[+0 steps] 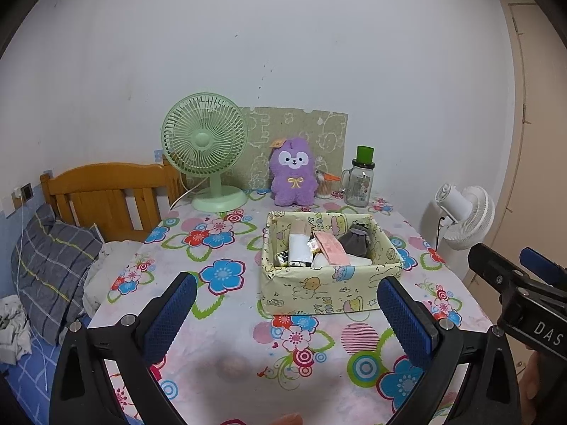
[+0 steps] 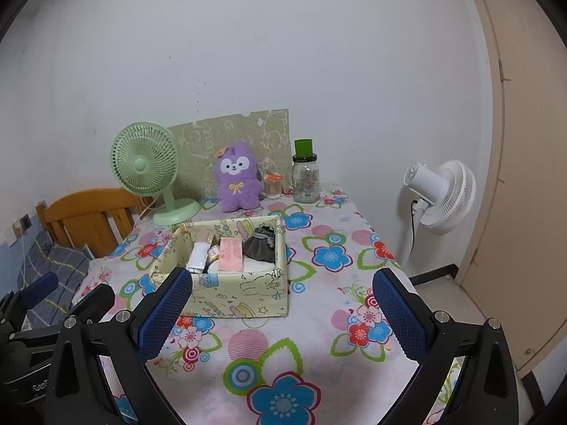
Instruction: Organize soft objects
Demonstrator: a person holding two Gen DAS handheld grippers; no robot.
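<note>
On the tabletop [image 1: 226, 322], a box [image 1: 319, 294] of soft items is faced; left gripper [image 1: 287, 315] and right gripper [image 2: 282, 310] are held wide-fingered, empty, presumably ready for picking.

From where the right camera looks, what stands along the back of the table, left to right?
Green fan → purple plush → small orange-lidded jar → glass jar with green cap. The white fan stands off the table, further right.
</note>
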